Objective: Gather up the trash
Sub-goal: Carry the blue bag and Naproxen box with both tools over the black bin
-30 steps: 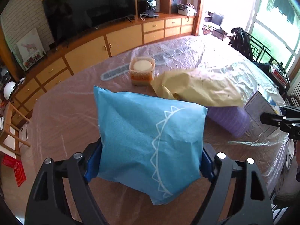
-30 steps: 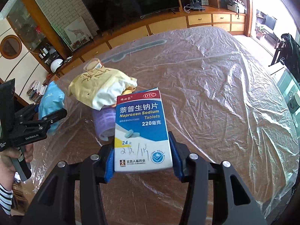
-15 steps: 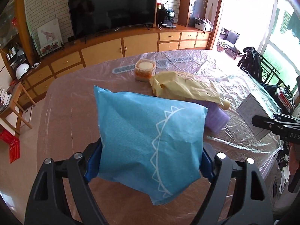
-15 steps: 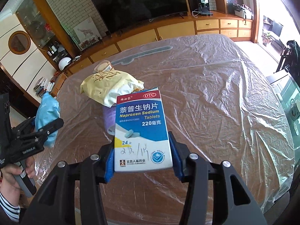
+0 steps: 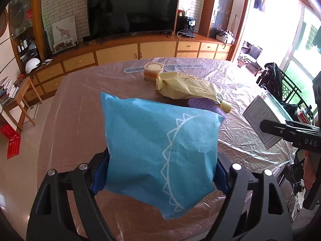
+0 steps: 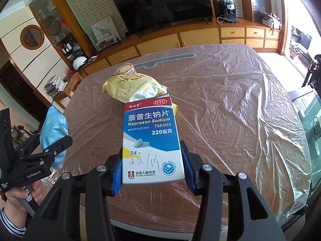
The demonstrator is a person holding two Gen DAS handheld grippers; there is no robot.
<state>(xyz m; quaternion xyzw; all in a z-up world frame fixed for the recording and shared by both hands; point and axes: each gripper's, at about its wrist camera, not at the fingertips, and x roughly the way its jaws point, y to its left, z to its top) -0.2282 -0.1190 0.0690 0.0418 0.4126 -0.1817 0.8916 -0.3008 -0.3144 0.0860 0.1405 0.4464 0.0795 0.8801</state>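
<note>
My left gripper (image 5: 160,172) is shut on a blue packet (image 5: 160,150) with a white zigzag line, held above the near part of the table. My right gripper (image 6: 153,166) is shut on a blue and white tablet box (image 6: 152,138), also held clear of the table. From the right wrist view the left gripper (image 6: 52,140) shows at the left edge with the blue packet (image 6: 54,124) in it. On the table lie a yellow paper bag (image 5: 186,88), a purple ribbed cup (image 5: 202,106) under it, and a small lidded tub (image 5: 153,71).
The round table (image 6: 230,104) is draped in clear plastic sheet. A wooden sideboard (image 5: 120,54) with a television (image 5: 132,12) runs along the far wall. A small wooden side table (image 5: 18,98) stands at the left. A person's hand (image 6: 22,192) holds the left gripper's handle.
Both grippers have risen and drawn back from the table with their loads, and both views have rolled more level. The items on the table look farther away. Neither grip has altered.
</note>
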